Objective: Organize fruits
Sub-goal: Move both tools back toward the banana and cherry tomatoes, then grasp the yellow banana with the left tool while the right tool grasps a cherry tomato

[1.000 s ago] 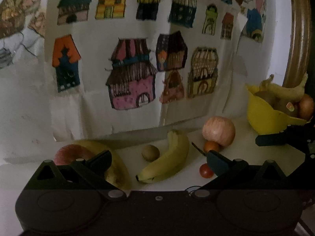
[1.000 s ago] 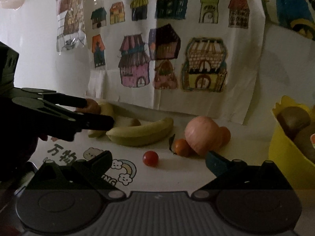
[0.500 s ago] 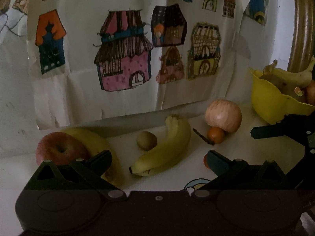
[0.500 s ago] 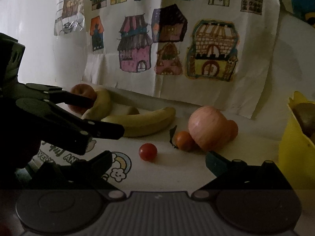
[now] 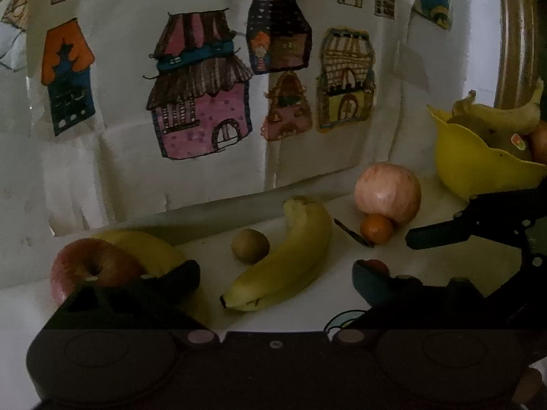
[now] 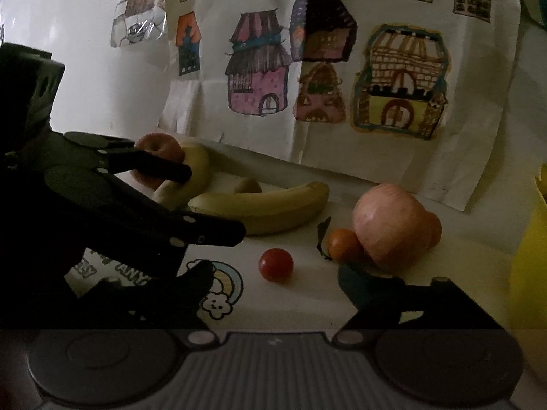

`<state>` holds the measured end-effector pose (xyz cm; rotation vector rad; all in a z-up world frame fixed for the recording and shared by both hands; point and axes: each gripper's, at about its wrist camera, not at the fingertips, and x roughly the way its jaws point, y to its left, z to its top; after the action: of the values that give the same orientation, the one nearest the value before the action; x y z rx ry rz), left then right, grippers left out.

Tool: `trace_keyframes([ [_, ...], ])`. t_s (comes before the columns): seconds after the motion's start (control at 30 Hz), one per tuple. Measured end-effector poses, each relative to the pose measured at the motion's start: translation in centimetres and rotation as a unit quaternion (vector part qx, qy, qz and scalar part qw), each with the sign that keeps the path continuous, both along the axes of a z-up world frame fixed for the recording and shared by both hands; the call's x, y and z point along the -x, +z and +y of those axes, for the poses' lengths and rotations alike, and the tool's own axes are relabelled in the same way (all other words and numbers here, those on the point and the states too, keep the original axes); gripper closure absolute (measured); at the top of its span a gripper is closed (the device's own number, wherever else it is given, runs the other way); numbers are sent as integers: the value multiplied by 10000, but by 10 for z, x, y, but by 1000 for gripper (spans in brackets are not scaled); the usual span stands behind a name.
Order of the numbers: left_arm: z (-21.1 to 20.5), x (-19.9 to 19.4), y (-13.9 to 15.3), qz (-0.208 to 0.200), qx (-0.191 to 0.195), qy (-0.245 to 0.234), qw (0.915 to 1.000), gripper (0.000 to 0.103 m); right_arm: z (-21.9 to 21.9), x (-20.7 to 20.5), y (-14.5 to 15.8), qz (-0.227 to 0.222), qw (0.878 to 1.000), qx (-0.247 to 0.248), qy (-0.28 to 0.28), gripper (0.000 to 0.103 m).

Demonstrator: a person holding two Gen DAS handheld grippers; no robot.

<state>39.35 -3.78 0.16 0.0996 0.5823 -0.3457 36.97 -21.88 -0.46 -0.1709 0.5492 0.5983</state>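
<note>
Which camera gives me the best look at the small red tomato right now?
The right wrist view. There the cherry tomato sits in the open on the white table, whole and unobstructed, in front of the banana. In the left wrist view only a sliver of it shows above that gripper's own dark fingertip.

Bare white tabletop (image 6: 307, 294) is seen at lower centre of the right wrist view, broken only by the small red cherry tomato (image 6: 276, 264). Passage to centre right is blocked by the large pale pink apple (image 6: 389, 227) with a small orange tangerine (image 6: 343, 244) touching it. Left side is taken up by the black left gripper (image 6: 212, 201). Behind, the long yellow banana (image 6: 263, 206) lies across. Right edge is closed off by the yellow plastic bowl (image 5: 478, 167).
</note>
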Motion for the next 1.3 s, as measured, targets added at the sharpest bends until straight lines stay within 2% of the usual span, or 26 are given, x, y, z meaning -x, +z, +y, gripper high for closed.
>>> trace_keyframes([
  [0.4, -6, -8, -4, 18, -161, -64, 9998, 27, 8, -8, -5, -92, 9994, 304, 102, 48],
  [0.53, -8, -11, -5, 85, -250, -20, 9996, 39, 10, -7, -7, -139, 9990, 377, 182, 61],
  [0.73, -7, -12, -5, 95, -254, 14, 9996, 44, 13, -9, -10, -139, 9989, 371, 255, 76],
  [1.13, -4, 0, -1, 334, -65, -183, 9993, 58, 5, 5, -7, 35, 9991, 291, 321, 76],
  [1.3, -9, -3, -1, 340, -90, -225, 9991, 56, 0, 10, -8, 99, 9992, 250, 296, 76],
])
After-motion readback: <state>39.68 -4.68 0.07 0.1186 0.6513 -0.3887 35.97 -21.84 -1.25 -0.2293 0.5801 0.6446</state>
